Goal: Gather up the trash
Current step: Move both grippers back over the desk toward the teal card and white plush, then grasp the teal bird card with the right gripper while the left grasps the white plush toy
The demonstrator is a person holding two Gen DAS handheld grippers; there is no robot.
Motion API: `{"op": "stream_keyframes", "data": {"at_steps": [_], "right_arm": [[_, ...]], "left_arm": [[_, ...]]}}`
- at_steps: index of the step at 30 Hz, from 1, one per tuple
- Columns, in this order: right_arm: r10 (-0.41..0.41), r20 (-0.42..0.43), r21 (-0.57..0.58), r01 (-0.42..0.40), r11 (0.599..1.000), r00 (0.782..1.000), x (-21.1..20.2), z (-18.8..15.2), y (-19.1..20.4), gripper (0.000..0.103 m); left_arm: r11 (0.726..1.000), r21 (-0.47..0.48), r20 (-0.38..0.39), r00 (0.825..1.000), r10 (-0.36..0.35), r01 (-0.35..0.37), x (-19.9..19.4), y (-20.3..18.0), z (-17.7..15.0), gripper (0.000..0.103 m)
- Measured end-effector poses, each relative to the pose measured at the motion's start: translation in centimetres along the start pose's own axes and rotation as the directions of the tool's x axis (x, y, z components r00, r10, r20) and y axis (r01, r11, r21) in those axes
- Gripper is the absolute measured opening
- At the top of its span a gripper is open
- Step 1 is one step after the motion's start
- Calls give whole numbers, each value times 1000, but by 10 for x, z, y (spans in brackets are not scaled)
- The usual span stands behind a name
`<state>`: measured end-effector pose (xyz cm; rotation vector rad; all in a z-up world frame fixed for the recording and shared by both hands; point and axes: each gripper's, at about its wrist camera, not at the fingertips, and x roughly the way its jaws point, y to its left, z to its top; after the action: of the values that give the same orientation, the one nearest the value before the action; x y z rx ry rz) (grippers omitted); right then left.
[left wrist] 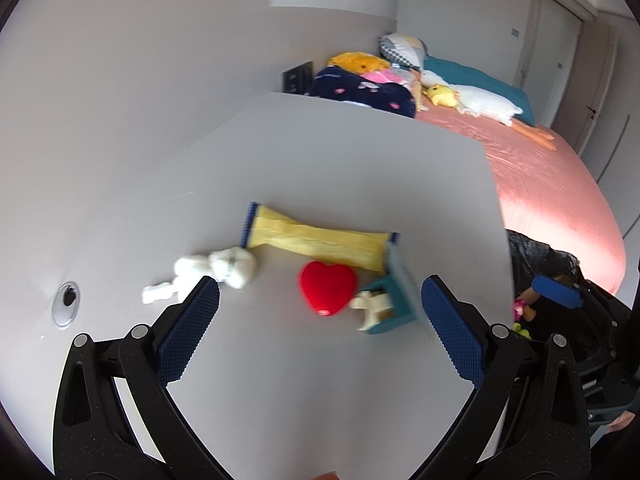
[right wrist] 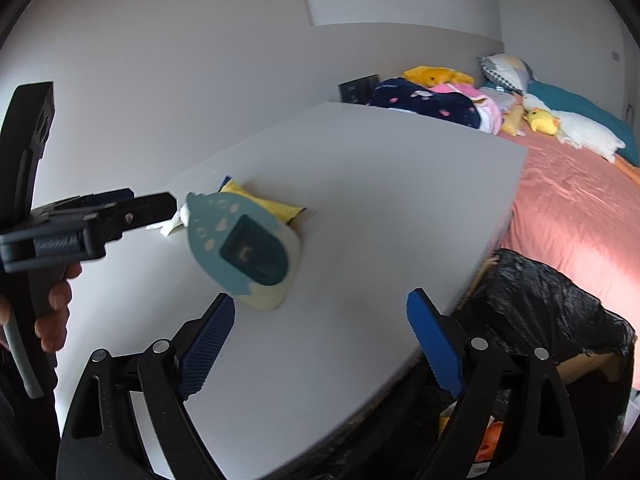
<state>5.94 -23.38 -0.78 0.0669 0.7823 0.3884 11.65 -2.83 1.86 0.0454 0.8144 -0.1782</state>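
Bed (left wrist: 560, 184): largest item, pink sheet, beyond the far right edge of the table; plush toys and pillows heaped at its head.
Table (left wrist: 320, 168): pale grey top against a light wall; a round cable grommet (left wrist: 66, 304) is set near its left edge.
Bin (right wrist: 540, 300): lined with a black plastic bag, standing just beside the table's right edge, between table and bed; some coloured scraps show low inside it in the right wrist view.
Left gripper (left wrist: 320, 312): jaws spread wide, nothing between the blue pads; it hangs over the table, pointing down at the cluster of trash. In the right wrist view it appears from the side at the left, gripped by a hand (right wrist: 54, 312).
Right gripper (right wrist: 320, 344): jaws spread wide and empty, over the table's near right corner, close to the bin.
Yellow wrapper (left wrist: 320, 240): long flattened packet with blue crimped ends, lying across the middle of the table, farthest of the trash.
Teal card package (right wrist: 244, 252): blue-green backing with a window and cream edge, standing tilted at the wrapper's right end.
Red heart (left wrist: 326, 286): glossy, resting just in front of the wrapper, left of the package.
Crumpled white tissue (left wrist: 218, 270): beside the wrapper's left end, touching the tip of the left gripper's left pad in the picture.
Small cream scrap (left wrist: 372, 306): between heart and package base.
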Motion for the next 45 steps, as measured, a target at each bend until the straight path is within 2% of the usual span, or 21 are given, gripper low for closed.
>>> {"op": "stream_keyframes", "data": {"at_steps": [8,20,30,35,39,42,44,45], "right_arm": [[55,-52,-101,-60,993,997,26,7,22,88],[81,-114,-252,-108,962,990,67,18,46,88],[78,-139,-412,-129,902,987,94,29,58,88],[131,-165,-411,-189,892,978,104,34,55,88],[162,-168,-417,-219,882,972,109,35,55,88],[190,-183,-418,-252,873,964,112,36,57,88],[190,-185,-431,-254,866,964,112,36,60,79],[191,-188,-436,-256,863,963,112,36,61,79]], "left_arm": [[997,-50,-48,998,49,-52,14,42,-5,98],[989,-96,-117,988,104,-115,39,86,-16,98],[990,7,-123,982,140,-140,59,89,-15,98],[986,29,-131,978,165,-163,69,93,-15,98],[987,55,-133,979,154,-148,75,95,-15,97],[989,80,-143,980,138,-128,82,93,-14,94],[990,83,-135,983,123,-112,85,91,-12,87],[992,81,-132,985,112,-102,84,91,-12,83]]}}
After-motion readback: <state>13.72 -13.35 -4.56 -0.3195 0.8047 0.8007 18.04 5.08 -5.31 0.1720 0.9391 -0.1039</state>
